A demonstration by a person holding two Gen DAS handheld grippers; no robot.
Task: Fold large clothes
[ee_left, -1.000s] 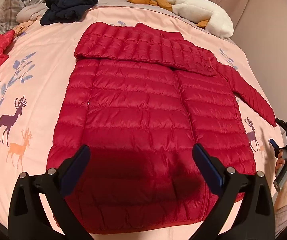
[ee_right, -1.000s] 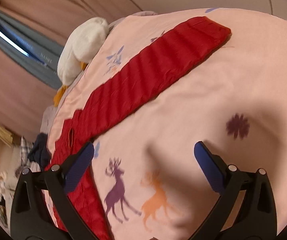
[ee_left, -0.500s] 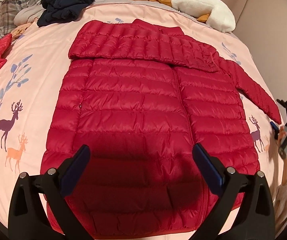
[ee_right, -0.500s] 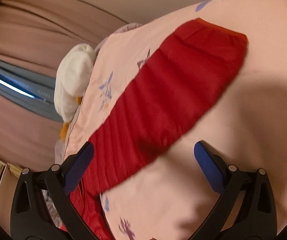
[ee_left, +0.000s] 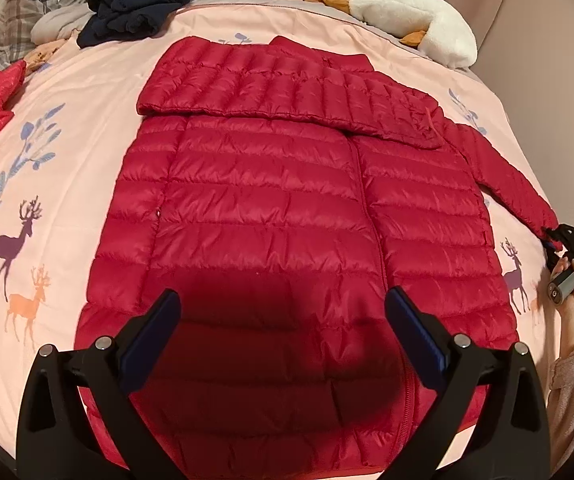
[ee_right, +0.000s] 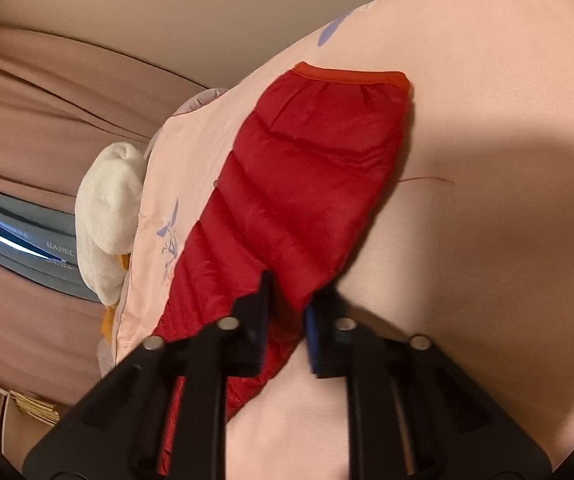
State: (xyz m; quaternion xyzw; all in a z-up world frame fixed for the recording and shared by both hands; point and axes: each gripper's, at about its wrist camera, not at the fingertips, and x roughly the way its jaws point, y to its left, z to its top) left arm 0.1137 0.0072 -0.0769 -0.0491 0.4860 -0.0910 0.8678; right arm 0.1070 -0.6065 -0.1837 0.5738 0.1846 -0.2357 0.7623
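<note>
Left wrist view shows the whole red jacket [ee_left: 271,240] under the wide left gripper [ee_left: 283,332]; right wrist view shows the right gripper [ee_right: 287,300] clamping its sleeve [ee_right: 307,184].

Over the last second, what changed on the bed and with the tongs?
The right tongs moved in along the bedspread to the outstretched sleeve and closed on it near the cuff; a second ago they stood wide open over bare cover. The left tongs stayed open above the red puffer jacket, whose other sleeve remains folded across the chest.
</note>
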